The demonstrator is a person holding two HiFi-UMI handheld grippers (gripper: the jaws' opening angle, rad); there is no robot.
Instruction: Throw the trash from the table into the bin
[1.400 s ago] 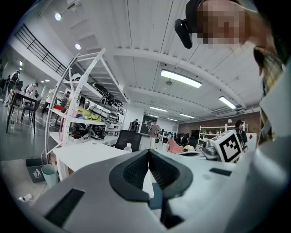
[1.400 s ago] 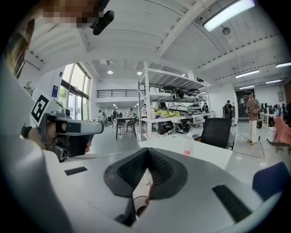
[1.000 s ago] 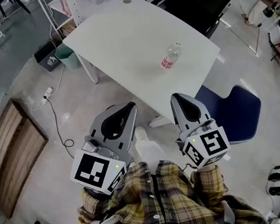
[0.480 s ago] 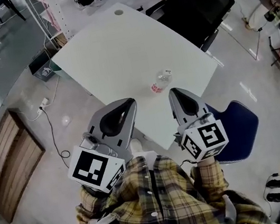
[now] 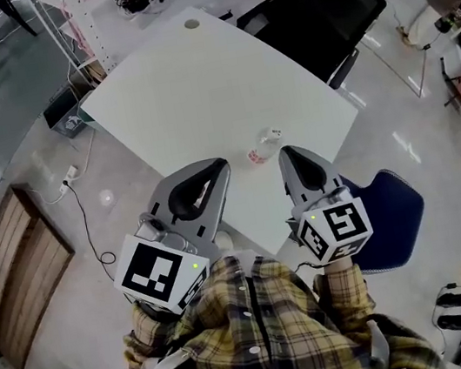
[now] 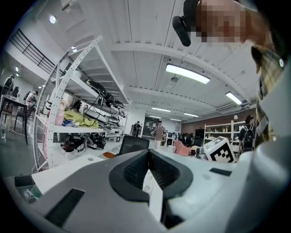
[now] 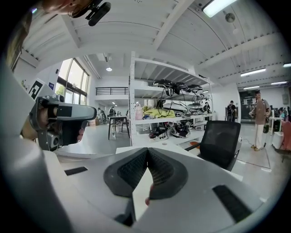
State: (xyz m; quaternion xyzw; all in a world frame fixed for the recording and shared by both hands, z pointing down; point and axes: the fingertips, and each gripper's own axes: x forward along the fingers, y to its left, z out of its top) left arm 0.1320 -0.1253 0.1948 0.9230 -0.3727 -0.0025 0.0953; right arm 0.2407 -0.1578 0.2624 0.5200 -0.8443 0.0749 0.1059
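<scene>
White surface (image 5: pixel 194 79) fills mid-frame, with the plastic bottle (image 5: pixel 264 144) near its lower edge, between the closed, empty left claw (image 5: pixel 217 168) and right claw (image 5: pixel 287 156). Only the head view shows the bottle clearly. The gripper views look across to a shelving rack (image 7: pixel 168 113) and a black chair (image 7: pixel 220 136).

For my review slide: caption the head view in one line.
Left gripper and right gripper, both shut and empty, face a plastic bottle on the white table.

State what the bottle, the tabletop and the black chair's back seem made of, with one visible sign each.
Bottle: likely clear plastic, see-through with a red label.
Tabletop: probably laminate, smooth matte white.
Chair back: mesh or fabric, dull black; unclear which.
</scene>
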